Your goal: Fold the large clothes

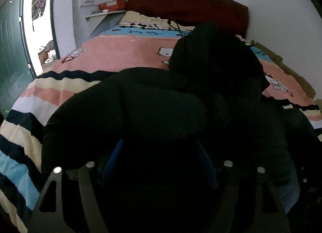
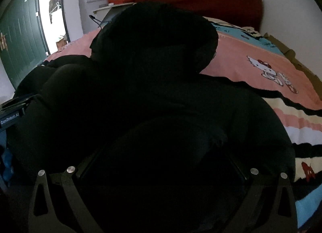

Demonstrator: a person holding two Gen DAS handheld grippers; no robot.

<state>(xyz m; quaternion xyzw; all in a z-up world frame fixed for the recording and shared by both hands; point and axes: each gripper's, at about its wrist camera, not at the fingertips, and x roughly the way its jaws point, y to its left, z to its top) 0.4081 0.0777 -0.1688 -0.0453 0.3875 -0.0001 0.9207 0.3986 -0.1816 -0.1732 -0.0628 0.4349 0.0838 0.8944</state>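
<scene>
**A:** Where is the coat?

**B:** Your black coat [image 1: 161,100] lies on the bed [image 1: 124,52], filling the centre and lower half of both views. Its hood [image 1: 217,52] rises toward the upper right of centre in the left view. In the right view the hood [image 2: 157,36] sits upper centre, puffed up.

**A:** What are my claws doing?

**B:** Your left gripper [image 1: 159,164] is at the bottom centre of its view. Its blue fingers [image 1: 114,156] stand wide apart, with dark coat fabric bulging between them. Whether they press it, I cannot tell. Your right gripper [image 2: 163,166] is at the bottom centre of its view, fingers wide too, and coat fabric fills the gap. It is too dark to tell whether they grip.

**A:** What surrounds it?

**B:** A striped pink blanket [image 2: 261,56] with cartoon cats covers the bed. A dark red headboard [image 1: 189,3] stands at the top. A green door [image 1: 10,52] is at the left edge.
</scene>
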